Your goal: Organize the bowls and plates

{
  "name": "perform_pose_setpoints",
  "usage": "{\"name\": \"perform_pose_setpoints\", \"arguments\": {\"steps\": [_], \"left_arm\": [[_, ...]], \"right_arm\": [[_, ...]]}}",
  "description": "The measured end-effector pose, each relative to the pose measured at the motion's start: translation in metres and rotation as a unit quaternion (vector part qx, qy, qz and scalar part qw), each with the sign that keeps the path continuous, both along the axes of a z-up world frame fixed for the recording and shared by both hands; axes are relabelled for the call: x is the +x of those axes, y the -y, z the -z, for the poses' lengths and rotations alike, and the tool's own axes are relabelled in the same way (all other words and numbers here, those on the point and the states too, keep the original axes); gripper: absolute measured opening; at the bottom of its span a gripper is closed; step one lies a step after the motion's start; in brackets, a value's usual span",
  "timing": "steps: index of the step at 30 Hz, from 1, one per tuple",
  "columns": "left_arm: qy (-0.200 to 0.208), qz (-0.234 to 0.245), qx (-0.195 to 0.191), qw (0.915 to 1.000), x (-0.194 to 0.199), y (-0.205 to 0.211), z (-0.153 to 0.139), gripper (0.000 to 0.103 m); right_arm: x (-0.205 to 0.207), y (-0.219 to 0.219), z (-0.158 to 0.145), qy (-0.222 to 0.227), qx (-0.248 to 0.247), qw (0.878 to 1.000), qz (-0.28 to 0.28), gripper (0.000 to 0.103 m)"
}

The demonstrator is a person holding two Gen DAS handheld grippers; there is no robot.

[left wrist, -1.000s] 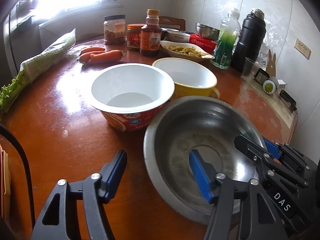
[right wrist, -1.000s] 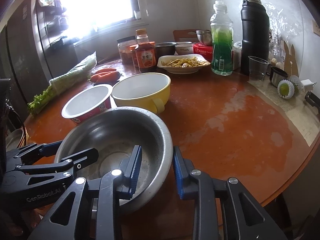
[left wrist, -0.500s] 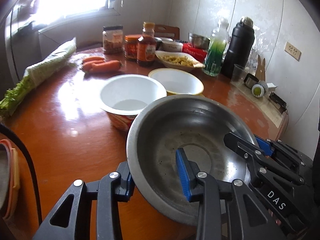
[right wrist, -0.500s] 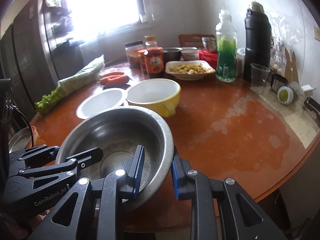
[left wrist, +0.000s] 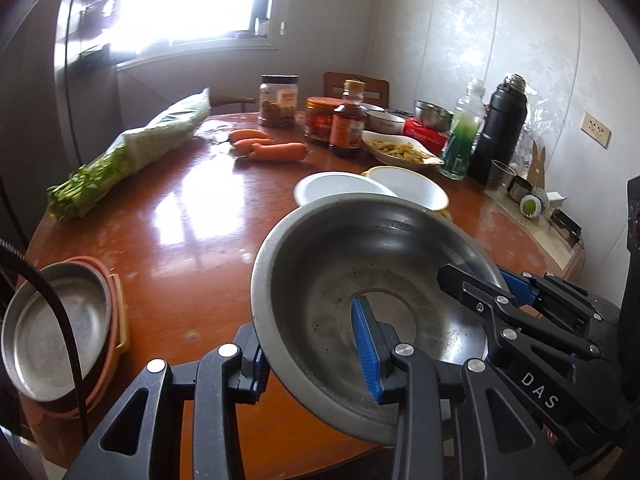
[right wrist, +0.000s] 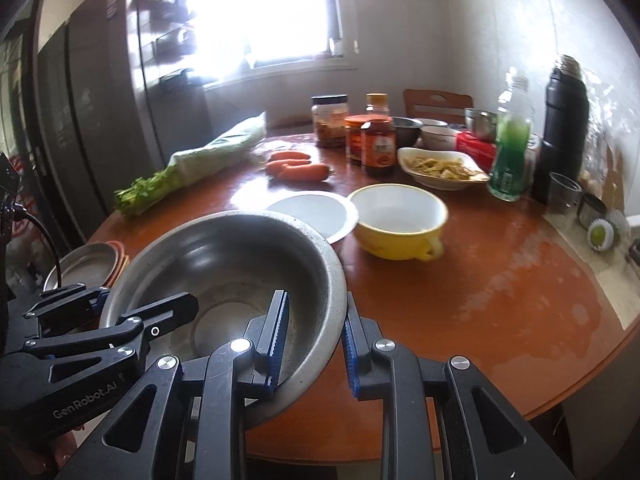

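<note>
Sunlight pours through the window (right wrist: 256,12) and glares off the round, reddish-brown surface (left wrist: 192,216), which sits in the corner of a pale-walled room. A dark cabinet (right wrist: 80,120) stands at the left. On the far side there's a bagged bunch of greens (left wrist: 132,148), carrots (left wrist: 268,147), jars and a sauce bottle (left wrist: 349,122), a dish of food (left wrist: 400,150), a green bottle (left wrist: 460,138) and a black flask (left wrist: 500,128). At the near left edge a metal plate (left wrist: 52,324) lies stacked on an orange one.

Now the star of this moment: the steel bowl (left wrist: 352,272), wide and shallow, dull grey inside with dark specks and a flat round base. It's up off the wood, tilted, in front of a white bowl (right wrist: 316,214) and a yellow bowl (right wrist: 400,224), which sit side by side.

Both tongs are on it! The left tongs (left wrist: 316,352) have just been closing and now pinch the near rim, one blue pad inside, one outside. The right tongs (right wrist: 314,344) clamp the opposite rim the same way, pressed tight on the metal wall.
</note>
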State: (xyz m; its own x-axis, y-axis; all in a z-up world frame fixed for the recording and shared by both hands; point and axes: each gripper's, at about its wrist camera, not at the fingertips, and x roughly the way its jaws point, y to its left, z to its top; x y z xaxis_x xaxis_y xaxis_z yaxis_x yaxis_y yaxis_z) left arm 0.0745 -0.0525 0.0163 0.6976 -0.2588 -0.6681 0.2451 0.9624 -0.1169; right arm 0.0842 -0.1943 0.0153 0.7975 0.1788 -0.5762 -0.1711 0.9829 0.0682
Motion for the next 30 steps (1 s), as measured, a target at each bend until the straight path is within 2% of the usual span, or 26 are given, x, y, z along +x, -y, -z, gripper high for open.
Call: {"name": "perform_pose_setpoints", "arguments": {"steps": [11,30], "left_arm": [[-0.023,-0.019,-0.002,0.9995,-0.002,-0.029,0.020,0.037],[-0.049,-0.007,0.011,0.9987,0.008,-0.016,0.042,0.037]], "right_arm": [[0.006,-0.032,0.013,-0.017,-0.019,0.999,-0.026,0.026],[0.012,-0.025,0.034,-0.039,-0.031,0.999,-0.022,0.026]]}}
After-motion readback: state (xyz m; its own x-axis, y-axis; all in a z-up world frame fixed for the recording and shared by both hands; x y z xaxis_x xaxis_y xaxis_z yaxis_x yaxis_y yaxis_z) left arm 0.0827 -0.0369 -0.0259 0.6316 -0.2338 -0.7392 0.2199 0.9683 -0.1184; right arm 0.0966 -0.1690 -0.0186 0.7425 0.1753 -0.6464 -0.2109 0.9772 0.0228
